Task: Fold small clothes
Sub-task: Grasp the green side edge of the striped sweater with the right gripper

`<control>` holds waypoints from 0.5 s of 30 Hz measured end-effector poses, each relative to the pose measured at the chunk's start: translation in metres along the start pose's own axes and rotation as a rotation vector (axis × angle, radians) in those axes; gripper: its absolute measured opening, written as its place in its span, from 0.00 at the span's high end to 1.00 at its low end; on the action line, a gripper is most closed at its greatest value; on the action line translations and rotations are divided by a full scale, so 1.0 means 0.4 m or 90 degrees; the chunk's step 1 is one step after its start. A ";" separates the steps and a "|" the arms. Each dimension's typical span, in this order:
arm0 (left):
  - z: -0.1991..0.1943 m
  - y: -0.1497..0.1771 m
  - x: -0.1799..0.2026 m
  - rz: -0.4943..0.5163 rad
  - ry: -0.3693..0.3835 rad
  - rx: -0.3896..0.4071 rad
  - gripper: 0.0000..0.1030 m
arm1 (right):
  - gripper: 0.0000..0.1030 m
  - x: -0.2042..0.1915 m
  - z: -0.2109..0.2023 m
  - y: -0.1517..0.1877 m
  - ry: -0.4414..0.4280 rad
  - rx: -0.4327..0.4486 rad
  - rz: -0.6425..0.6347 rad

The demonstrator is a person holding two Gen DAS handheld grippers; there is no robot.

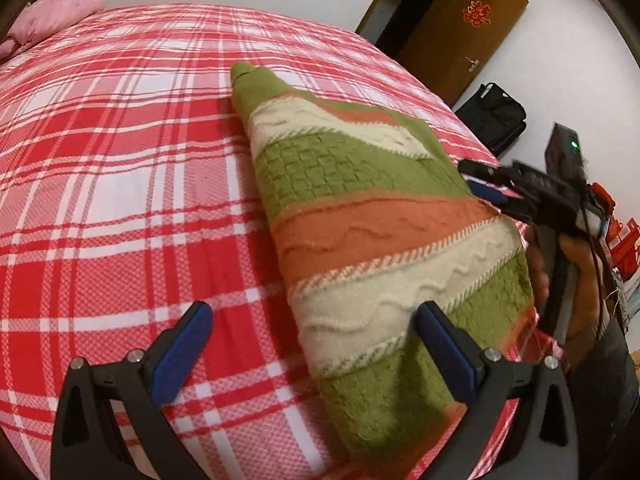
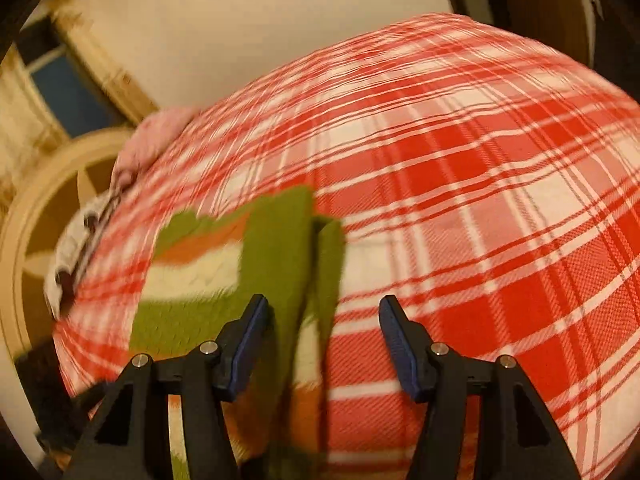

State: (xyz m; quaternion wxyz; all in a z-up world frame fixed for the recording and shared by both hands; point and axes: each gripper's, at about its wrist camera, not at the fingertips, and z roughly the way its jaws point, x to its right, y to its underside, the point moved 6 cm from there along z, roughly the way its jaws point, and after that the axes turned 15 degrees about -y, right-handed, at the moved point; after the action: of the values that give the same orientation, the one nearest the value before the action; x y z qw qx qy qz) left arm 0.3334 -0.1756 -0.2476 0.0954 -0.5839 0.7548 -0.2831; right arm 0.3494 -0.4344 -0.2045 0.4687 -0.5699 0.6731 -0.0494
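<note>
So, the striped sweater (image 1: 360, 216) lies folded into a long wedge on the red plaid bedspread (image 1: 120, 184), running from the lower right of the left wrist view up toward the centre, its green tip pointing at the top of the frame. Bands of green, cream and orange cross it. The left gripper (image 1: 316, 336) stands wide, its blue-padded fingers (image 1: 182, 344) spread at the bottom of the frame; one pad sits over bare plaid, the other over the sweater's near end, and nothing is pinched between them. At the right edge the right gripper (image 1: 486, 186) comes in beside the sweater's far edge, a hand (image 1: 580, 280) wrapped round its handle.

Over in the right wrist view, blurred, the sweater (image 2: 224, 264) fills the lower left, a green strip of it passing under the gap of the right gripper (image 2: 324, 312). Those jaws stand partly apart, pads clear of the cloth.

Containers? Just a black bag (image 1: 494, 114) on the floor at the upper right, by the brown door (image 1: 460, 32); its contents cannot be made out. A pink pillow (image 1: 52, 16) sits in the upper left corner.
</note>
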 end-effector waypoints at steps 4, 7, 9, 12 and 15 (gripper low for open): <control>0.006 -0.001 0.032 0.013 -0.003 0.001 0.01 | 0.43 0.019 0.039 -0.031 -0.019 -0.009 0.019; 0.010 0.005 0.052 0.026 -0.004 0.005 0.01 | 0.43 0.023 0.071 -0.042 -0.053 -0.016 0.031; 0.015 0.006 0.062 0.036 -0.004 0.004 0.01 | 0.43 0.026 0.096 -0.047 -0.068 -0.018 0.035; 0.021 0.010 0.076 0.050 -0.010 0.008 0.01 | 0.43 0.026 0.132 -0.047 -0.102 -0.027 0.046; 0.025 0.011 0.084 0.058 -0.008 0.008 0.01 | 0.43 0.021 0.147 -0.049 -0.108 -0.027 0.035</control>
State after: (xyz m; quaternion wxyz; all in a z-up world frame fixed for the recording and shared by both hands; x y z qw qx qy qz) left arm 0.3244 -0.2096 -0.2519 0.1167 -0.5503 0.7781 -0.2796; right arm 0.4047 -0.4204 -0.2302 0.5127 -0.5632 0.6475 0.0261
